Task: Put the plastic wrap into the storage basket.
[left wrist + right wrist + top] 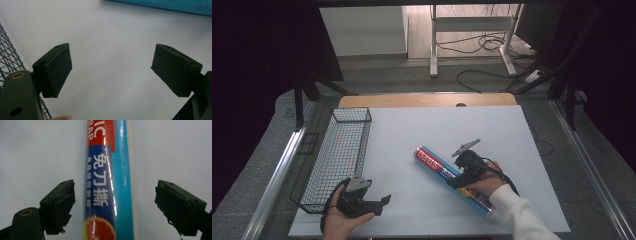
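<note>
We see the wrap roll [452, 180] lying slantwise on the white surface [422, 135], right of the middle. Our right tongs [113, 207] straddle it, spread wide, touching neither side. Our left tongs [111, 72] gape over bare surface beside the wire basket [339, 155] at the left.

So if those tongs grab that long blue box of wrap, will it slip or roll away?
The wrap box looks glossy, with light glinting off it, so it may slip a little in the right tongs, which stand open on either side of it. Its long, straight shape suggests it stays stiff. It seems flat-sided, so it probably will not roll.
</note>
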`<state>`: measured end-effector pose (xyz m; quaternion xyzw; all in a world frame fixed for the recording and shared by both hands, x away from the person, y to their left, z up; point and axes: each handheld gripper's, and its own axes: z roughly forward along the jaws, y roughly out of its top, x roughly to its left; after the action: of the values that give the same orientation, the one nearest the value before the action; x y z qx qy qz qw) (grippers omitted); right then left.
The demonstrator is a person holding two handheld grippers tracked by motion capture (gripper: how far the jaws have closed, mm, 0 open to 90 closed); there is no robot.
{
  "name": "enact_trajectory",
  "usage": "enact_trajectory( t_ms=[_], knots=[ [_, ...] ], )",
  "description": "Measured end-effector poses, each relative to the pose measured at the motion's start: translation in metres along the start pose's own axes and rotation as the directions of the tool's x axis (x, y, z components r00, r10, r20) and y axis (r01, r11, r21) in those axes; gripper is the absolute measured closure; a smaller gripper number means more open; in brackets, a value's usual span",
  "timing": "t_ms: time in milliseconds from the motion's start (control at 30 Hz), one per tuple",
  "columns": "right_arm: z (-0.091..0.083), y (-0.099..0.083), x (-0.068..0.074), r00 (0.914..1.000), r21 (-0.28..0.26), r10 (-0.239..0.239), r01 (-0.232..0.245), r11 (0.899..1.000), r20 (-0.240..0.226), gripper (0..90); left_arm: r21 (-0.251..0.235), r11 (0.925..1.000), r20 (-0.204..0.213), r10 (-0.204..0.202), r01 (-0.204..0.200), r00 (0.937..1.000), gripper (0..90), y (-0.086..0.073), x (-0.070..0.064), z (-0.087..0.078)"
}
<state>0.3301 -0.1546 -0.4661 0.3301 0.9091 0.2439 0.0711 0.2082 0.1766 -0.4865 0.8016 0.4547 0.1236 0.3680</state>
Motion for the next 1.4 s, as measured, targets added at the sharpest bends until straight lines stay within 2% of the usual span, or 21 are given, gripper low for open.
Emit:
enact_trajectory(
  t_ms=[267,367,467,600,767,900,1100,1200,1267,1400],
  knots=[
    [0.025,0.007,0.007,0.9996,0.093,-0.028,0.027,0.995,0.003,17.9,0.003,1.0000,-0.001,0.000,0.000,1.0000,16.7,-0.001,0.001,0.000],
    [0.032,0.006,0.009,0.9991,0.138,-0.041,0.039,0.990,0.011,19.2,0.003,1.0000,0.000,0.002,-0.002,1.0000,16.6,-0.001,0.000,0.001],
    [0.037,0.004,0.009,0.9987,0.177,-0.051,0.049,0.983,0.007,24.5,0.004,1.0000,0.000,0.002,-0.002,1.0000,16.6,-0.001,0.000,0.001],
    [0.044,0.002,0.010,0.9972,0.224,-0.069,0.060,0.973,0.030,30.3,0.007,1.0000,0.002,0.006,-0.006,1.0000,16.7,-0.001,0.000,0.001],
    [0.043,0.003,0.008,0.9986,0.226,-0.048,0.041,0.973,0.024,32.1,0.002,1.0000,0.002,0.007,-0.007,1.0000,16.7,-0.001,-0.001,0.001],
    [0.042,0.003,0.003,0.9996,0.217,-0.028,0.027,0.976,-0.001,32.2,0.004,1.0000,0.003,0.008,-0.008,1.0000,16.7,-0.001,-0.001,0.001],
    [0.039,0.001,-0.003,0.9981,0.190,0.034,-0.024,0.981,-0.051,32.3,0.005,1.0000,0.005,0.007,-0.007,1.0000,16.8,0.000,-0.001,0.002],
    [0.037,0.000,-0.001,0.9970,0.177,0.039,-0.026,0.984,-0.067,32.3,0.006,1.0000,0.005,0.007,-0.007,1.0000,16.8,0.000,-0.001,0.003],
    [0.033,0.001,-0.002,0.9949,0.155,0.053,-0.039,0.987,-0.086,32.3,0.006,1.0000,0.005,0.007,-0.007,1.0000,16.8,0.000,-0.001,0.003],
    [0.024,0.002,-0.005,0.9844,0.097,0.104,-0.091,0.991,-0.142,32.3,0.006,0.9999,0.007,0.008,-0.008,0.9999,17.0,0.000,-0.002,0.003]
  ],
)
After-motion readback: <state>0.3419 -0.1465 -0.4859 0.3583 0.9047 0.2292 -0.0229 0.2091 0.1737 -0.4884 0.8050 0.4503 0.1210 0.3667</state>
